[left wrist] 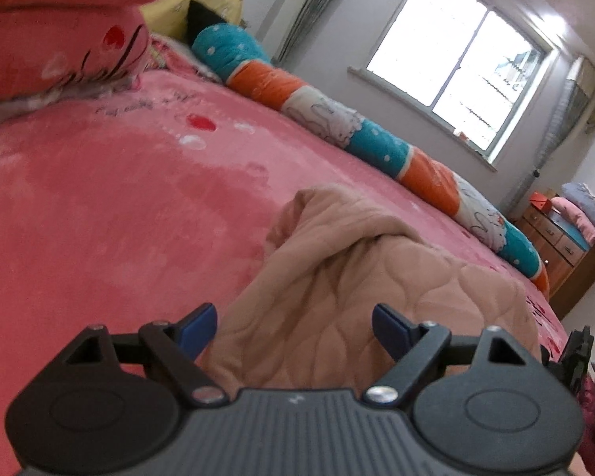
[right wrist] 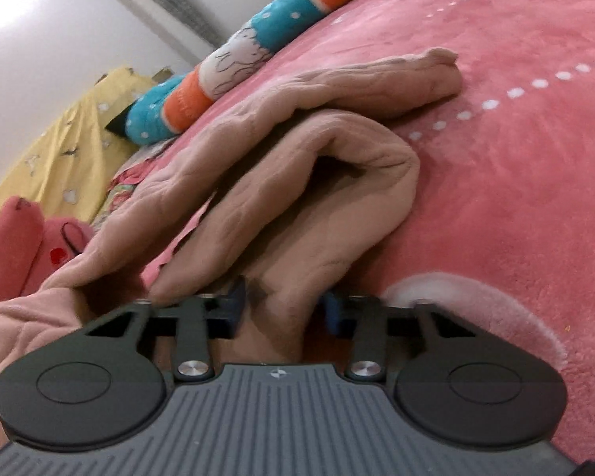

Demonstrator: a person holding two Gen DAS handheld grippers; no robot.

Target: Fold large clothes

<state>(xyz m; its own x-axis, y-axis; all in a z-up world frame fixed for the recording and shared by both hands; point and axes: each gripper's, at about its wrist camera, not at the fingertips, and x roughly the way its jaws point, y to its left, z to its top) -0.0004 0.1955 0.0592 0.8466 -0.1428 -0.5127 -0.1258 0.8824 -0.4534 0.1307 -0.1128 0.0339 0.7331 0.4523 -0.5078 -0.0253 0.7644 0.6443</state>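
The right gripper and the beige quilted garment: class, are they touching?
Touching. In the right wrist view the right gripper has a fold of the beige quilted garment pinched between its blue pads, with no gap visible.

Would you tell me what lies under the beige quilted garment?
The beige quilted garment lies crumpled on the pink bedspread, which shows all around it. Whatever sits beneath its folds is covered and cannot be seen.

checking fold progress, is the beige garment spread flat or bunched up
Bunched up: the beige garment lies in thick rolls and folds on the pink blanket.
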